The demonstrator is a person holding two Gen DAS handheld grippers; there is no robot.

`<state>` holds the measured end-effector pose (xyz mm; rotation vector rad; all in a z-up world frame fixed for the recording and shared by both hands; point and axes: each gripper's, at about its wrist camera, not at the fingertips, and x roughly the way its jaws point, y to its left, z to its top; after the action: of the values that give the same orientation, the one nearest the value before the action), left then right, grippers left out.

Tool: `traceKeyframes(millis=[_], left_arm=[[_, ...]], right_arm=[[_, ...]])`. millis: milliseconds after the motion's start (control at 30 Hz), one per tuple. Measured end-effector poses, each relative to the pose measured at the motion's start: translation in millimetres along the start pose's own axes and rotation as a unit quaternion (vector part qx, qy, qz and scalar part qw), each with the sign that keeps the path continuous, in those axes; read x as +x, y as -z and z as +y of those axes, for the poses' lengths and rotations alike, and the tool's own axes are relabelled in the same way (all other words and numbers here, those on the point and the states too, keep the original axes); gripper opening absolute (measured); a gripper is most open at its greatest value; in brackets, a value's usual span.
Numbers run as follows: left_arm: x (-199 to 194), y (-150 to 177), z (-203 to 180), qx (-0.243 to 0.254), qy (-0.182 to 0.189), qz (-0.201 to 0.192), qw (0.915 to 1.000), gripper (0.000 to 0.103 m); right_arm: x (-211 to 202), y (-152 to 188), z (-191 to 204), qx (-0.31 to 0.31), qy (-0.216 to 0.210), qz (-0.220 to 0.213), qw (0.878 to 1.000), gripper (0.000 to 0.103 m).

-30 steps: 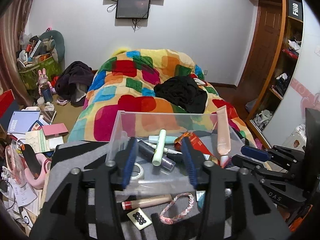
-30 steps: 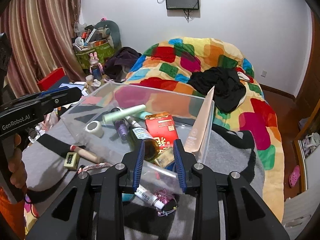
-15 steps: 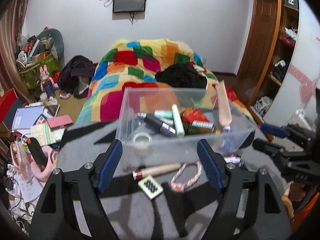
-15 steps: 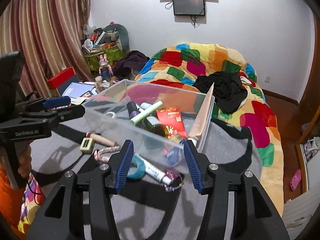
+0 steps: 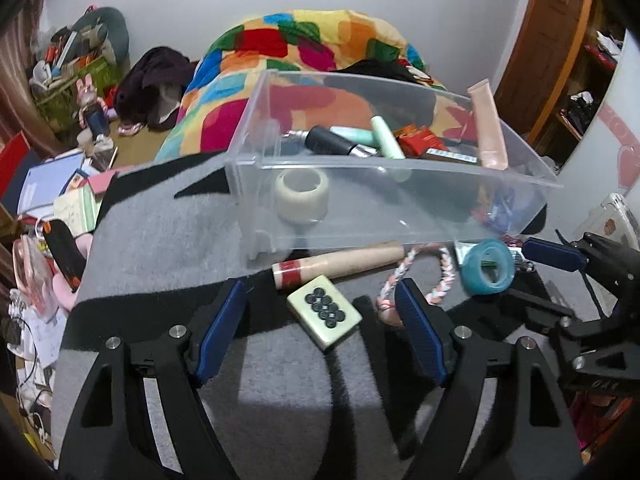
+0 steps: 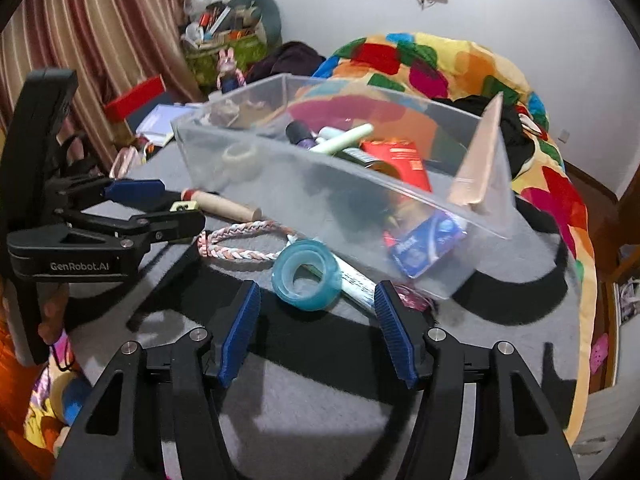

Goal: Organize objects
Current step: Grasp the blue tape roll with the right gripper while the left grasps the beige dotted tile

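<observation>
With both the left gripper (image 5: 320, 332) and the right gripper (image 6: 316, 334) wide open and empty, the pale mahjong tile (image 5: 324, 311) in the lower centre might have slipped sideways, because it lay crooked between the fingers.

Clear bin (image 5: 400, 204) part-filled; mahjong tile (image 5: 325, 311), teal tape (image 6: 306, 274) outside.

The left gripper (image 5: 320, 322) has its jaws spread wide, its blue-padded fingers (image 5: 222, 326) reaching toward 12 o'clock from the bottom of the left wrist view, and nothing is between them. The right gripper (image 6: 316, 334) is likewise wide apart and holds nothing, its blue pads (image 6: 394, 334) pointing to 12 o'clock. Each appears in the other's view: the right one at 3 o'clock, the left one at 9 o'clock.
</observation>
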<state>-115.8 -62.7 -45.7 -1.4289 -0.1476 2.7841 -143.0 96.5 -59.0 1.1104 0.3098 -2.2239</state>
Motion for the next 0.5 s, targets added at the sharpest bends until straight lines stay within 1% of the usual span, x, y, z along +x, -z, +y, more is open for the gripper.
traceKeyframes(millis=[67, 100, 167, 200, 267, 333, 367, 400, 433, 500], left_arm=[[1, 2, 2, -0.001, 0.002, 0.006, 1.0000, 0.063], [2, 3, 2, 0.000, 0.001, 0.009, 1.0000, 0.061], [5, 6, 4, 0.001, -0.001, 0.019, 0.9998, 0.051], [7, 8, 5, 0.000, 0.001, 0.023, 0.9997, 0.050], [6, 12, 6, 0.002, -0.003, 0.019, 0.9998, 0.045], [4, 14, 6, 0.003, -0.008, 0.014, 0.9999, 0.040], [4, 15, 7, 0.003, -0.008, 0.011, 0.9999, 0.033], [3, 16, 8, 0.002, -0.007, 0.007, 0.9999, 0.028], [2, 17, 8, 0.001, -0.009, 0.004, 0.9999, 0.024], [0, 18, 11, -0.005, -0.005, -0.003, 1.0000, 0.024]], right_arm=[[4, -2, 5, -0.014, 0.010, 0.001, 1.000, 0.056], [6, -3, 8, -0.021, 0.015, 0.002, 1.000, 0.056], [12, -4, 13, -0.032, 0.030, 0.009, 0.999, 0.056], [15, -4, 15, -0.036, 0.035, 0.009, 0.999, 0.056], [17, -4, 16, -0.042, 0.045, 0.008, 0.998, 0.056], [16, -5, 15, -0.040, 0.045, 0.005, 0.998, 0.052], [16, -5, 15, -0.039, 0.047, 0.004, 0.998, 0.046], [15, -5, 14, -0.038, 0.048, 0.003, 0.998, 0.039], [14, -5, 13, -0.036, 0.045, 0.002, 0.998, 0.037], [12, -5, 12, -0.029, 0.038, 0.000, 0.999, 0.037]])
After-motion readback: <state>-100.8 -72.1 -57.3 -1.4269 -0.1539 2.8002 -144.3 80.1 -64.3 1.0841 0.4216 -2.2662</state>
